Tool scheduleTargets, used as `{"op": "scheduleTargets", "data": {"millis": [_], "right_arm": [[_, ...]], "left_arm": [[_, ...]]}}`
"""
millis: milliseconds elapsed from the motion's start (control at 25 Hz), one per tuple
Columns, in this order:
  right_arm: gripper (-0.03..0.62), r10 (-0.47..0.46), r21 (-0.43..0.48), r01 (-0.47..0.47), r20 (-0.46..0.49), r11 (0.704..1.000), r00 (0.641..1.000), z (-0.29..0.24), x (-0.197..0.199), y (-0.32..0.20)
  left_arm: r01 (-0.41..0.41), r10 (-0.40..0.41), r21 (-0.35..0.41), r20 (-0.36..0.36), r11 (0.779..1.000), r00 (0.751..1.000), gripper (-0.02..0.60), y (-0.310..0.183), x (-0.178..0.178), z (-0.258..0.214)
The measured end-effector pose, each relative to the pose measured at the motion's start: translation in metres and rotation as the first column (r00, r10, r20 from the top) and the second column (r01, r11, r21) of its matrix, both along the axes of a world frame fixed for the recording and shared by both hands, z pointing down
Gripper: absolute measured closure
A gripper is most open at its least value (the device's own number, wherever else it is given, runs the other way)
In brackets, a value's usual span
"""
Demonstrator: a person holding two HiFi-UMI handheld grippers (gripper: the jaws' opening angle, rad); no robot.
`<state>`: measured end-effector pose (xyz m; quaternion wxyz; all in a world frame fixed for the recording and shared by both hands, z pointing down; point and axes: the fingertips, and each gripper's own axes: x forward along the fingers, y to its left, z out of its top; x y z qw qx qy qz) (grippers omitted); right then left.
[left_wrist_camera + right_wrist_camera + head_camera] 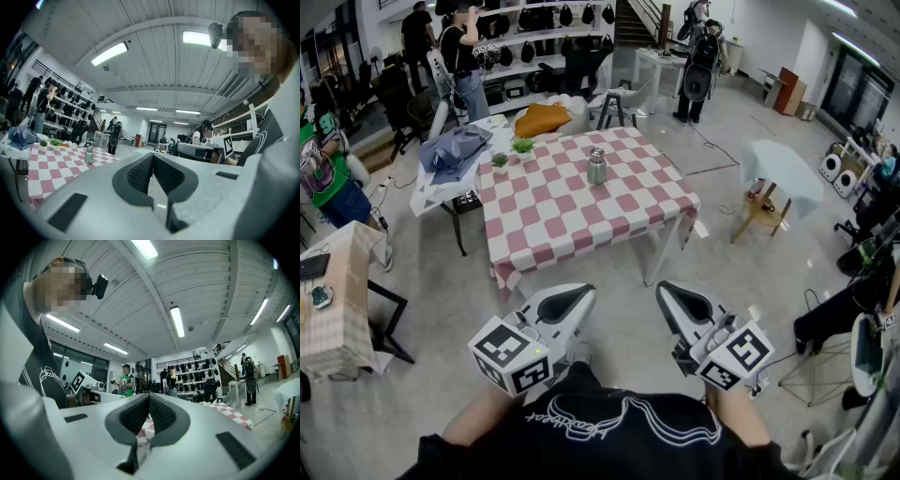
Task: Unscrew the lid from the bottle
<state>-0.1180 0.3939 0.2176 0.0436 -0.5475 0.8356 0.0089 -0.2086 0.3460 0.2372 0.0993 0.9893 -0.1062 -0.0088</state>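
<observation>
- Head view: bottle (597, 166) stood upright, upper centre, on the checkered counter (581, 220), well ahead of left claw (567, 302) and right claw (686, 305) at lower frame; neither clearly nearer.
- Left gripper view: left claw (153, 157) was clenched, empty; bottle (89, 155) far off, mid-left.
- Right gripper view: right claw (149, 398) was clenched, empty; bottle not seen.

Checkered table (609, 214): metal bottle (596, 167) upright, 2 potted plants (523, 146) near corner.

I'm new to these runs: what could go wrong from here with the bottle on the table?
1. Both the left gripper and right gripper are shut; reaching in like that could knock the bottle over.
2. The bottle stands free on the table, so twisting the lid unbraced may spin or tip it.
</observation>
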Motion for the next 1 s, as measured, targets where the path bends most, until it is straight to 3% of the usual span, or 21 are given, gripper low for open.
{"op": "scheduleTargets", "data": {"millis": [280, 520, 720, 760, 840, 1000], "right_arm": [[0.589, 0.024, 0.005, -0.024, 0.000, 1.000, 1.000, -0.001, 0.001, 0.006], [0.587, 0.098, 0.019, -0.099, 0.044, 0.995, 0.994, -0.007, 0.021, 0.009], [0.451, 0.125, 0.000, -0.125, 0.035, 0.992, 0.992, -0.006, 0.032, 0.003], [0.429, 0.127, -0.003, -0.127, 0.030, 0.992, 0.991, -0.005, 0.033, 0.001], [0.399, 0.128, -0.011, -0.128, 0.022, 0.992, 0.991, -0.002, 0.035, -0.004], [0.337, 0.138, -0.024, -0.138, 0.014, 0.990, 0.990, 0.003, 0.042, -0.020]], "left_arm": [[0.007, -0.007, 0.011, -0.006, 1.000, 1.000, 0.577, 0.003, -0.004, -0.002], [0.012, -0.013, 0.030, 0.014, 0.999, 1.000, 0.575, 0.001, -0.004, -0.001], [0.022, -0.024, 0.050, 0.036, 0.999, 0.999, 0.574, -0.007, -0.004, 0.003], [0.026, -0.028, 0.047, 0.037, 0.999, 0.999, 0.555, -0.011, -0.004, 0.004], [0.029, -0.031, 0.045, 0.041, 0.999, 0.999, 0.452, -0.018, -0.001, 0.006], [0.037, -0.041, 0.056, 0.057, 0.998, 0.998, 0.375, -0.035, 0.008, 0.013]]}}
